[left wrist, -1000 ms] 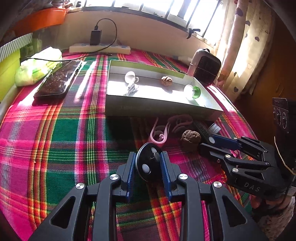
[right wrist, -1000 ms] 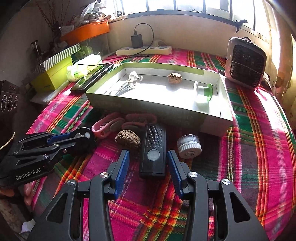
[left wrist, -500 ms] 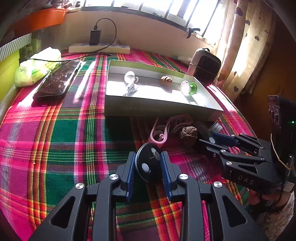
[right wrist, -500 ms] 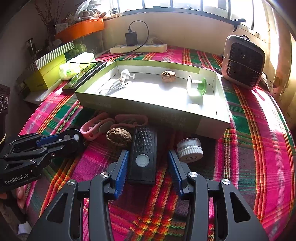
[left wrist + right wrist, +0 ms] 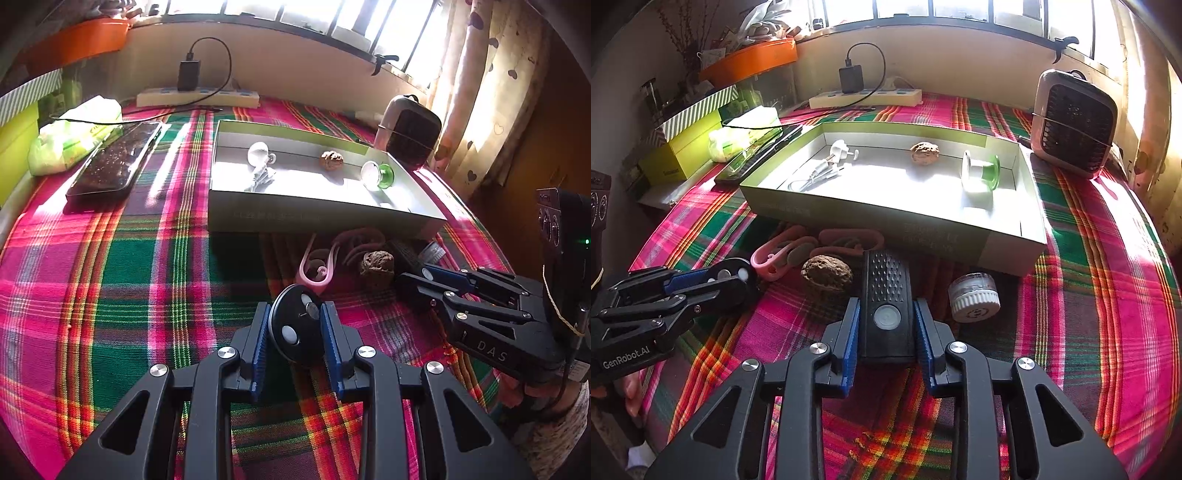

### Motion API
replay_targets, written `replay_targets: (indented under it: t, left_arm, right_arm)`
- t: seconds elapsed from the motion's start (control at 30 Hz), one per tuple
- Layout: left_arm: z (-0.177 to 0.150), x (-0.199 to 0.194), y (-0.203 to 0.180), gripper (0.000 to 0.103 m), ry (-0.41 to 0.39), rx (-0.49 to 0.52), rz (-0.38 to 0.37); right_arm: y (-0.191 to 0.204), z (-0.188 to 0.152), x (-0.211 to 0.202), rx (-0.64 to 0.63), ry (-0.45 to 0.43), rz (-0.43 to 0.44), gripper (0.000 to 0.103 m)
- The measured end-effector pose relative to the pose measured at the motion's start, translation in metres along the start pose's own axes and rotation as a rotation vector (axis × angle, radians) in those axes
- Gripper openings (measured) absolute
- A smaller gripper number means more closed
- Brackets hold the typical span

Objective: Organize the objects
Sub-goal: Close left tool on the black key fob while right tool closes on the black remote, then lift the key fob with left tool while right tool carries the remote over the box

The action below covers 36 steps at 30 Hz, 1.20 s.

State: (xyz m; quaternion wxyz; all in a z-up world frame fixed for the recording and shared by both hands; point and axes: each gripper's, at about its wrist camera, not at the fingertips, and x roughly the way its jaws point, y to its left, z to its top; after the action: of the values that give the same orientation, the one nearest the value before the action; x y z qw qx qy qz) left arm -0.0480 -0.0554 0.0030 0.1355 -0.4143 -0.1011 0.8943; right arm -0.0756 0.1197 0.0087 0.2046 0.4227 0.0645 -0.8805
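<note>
My left gripper [image 5: 295,314] is shut on a round black disc [image 5: 295,334] just above the plaid cloth; it also shows as the left gripper [image 5: 742,273] in the right wrist view. The jaws of my right gripper [image 5: 886,304] are closing on a black oblong device [image 5: 886,280] lying on the cloth, and the blue pads touch its sides. A grey open box [image 5: 894,218] behind holds a walnut [image 5: 924,152], a green spool [image 5: 980,171] and a white plug with cable [image 5: 834,153]. In front of the box lie a second walnut [image 5: 827,273], pink clips [image 5: 775,254] and a small white jar [image 5: 973,297].
A small fan heater [image 5: 1071,122] stands at the back right. A phone [image 5: 114,162] and a tissue pack [image 5: 70,140] lie left of the box. A power strip [image 5: 864,98] runs along the wall, and a yellow-green box [image 5: 679,155] sits at the far left.
The right gripper's jaws have narrowed from wide apart onto the sides of the black device. The left gripper still holds the black disc in the same spot.
</note>
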Motion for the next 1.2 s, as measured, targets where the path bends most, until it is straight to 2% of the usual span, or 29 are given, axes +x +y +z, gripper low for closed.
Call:
replay_targets:
  t: [1.2]
  left_arm:
    - [0.0009,-0.0035,0.0016,0.023,-0.005,0.017,0.004]
  right_arm:
    - [-0.0036,-0.002,-0.0082,0.02,-0.019,-0.004,0.028]
